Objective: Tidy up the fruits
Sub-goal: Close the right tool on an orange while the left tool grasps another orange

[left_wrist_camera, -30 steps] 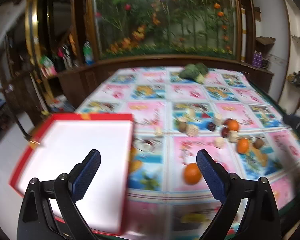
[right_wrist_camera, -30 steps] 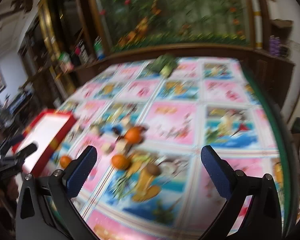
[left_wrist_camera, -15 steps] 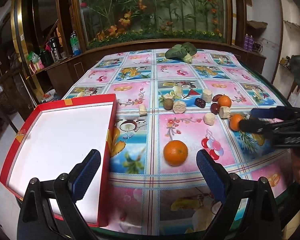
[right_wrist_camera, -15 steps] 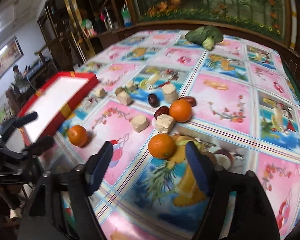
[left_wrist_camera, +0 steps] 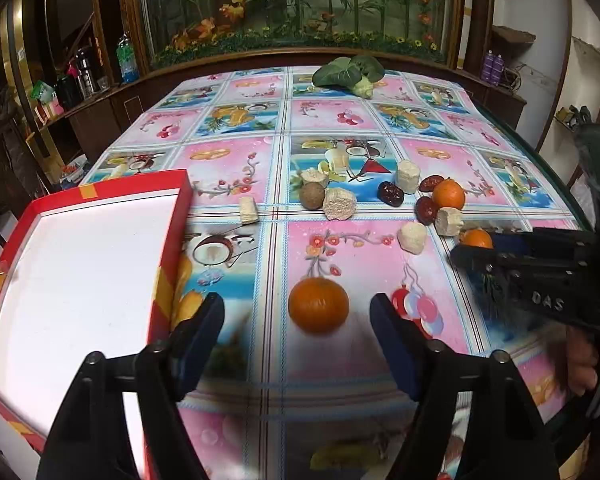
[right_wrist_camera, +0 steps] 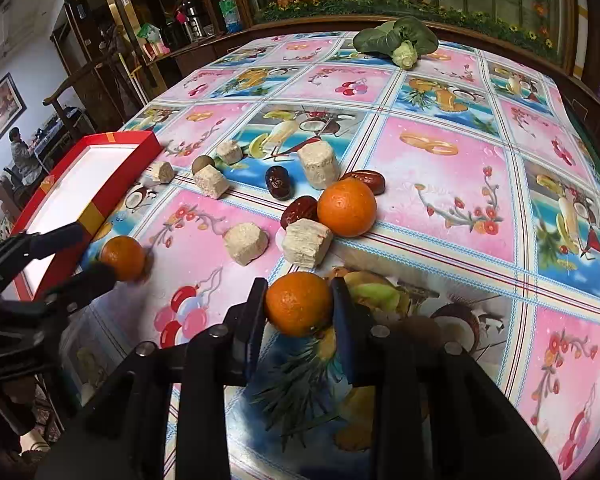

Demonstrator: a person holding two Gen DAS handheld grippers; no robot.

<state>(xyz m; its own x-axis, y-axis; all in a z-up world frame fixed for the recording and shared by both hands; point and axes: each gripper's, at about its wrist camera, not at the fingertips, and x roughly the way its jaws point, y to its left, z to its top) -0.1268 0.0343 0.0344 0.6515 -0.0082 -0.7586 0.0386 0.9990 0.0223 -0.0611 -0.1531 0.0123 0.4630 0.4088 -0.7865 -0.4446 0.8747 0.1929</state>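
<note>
My right gripper [right_wrist_camera: 300, 298] is shut on an orange [right_wrist_camera: 298, 304] near the table's front edge; the left wrist view shows the same orange [left_wrist_camera: 476, 238] peeking past its fingers [left_wrist_camera: 500, 254]. My left gripper [left_wrist_camera: 298, 314] is open, and a second orange [left_wrist_camera: 318, 305] lies on the cloth just ahead of its fingertips, between them. From the right wrist view, that orange [right_wrist_camera: 123, 258] sits at the tips of the left gripper [right_wrist_camera: 94, 254]. A third orange [right_wrist_camera: 346, 208] rests among dark red dates [right_wrist_camera: 300, 210].
A red box with a white inside [left_wrist_camera: 80, 280] lies at the table's left edge. Several beige chunks [left_wrist_camera: 340, 209], a brown round fruit [left_wrist_camera: 312, 196] and a leafy green vegetable [left_wrist_camera: 350, 72] are spread over the patterned tablecloth [left_wrist_camera: 228, 160]. A person sits far left [right_wrist_camera: 22, 156].
My right gripper has come down and shut on the near orange. My left gripper has moved forward to the other orange, its fingers narrower than before.
</note>
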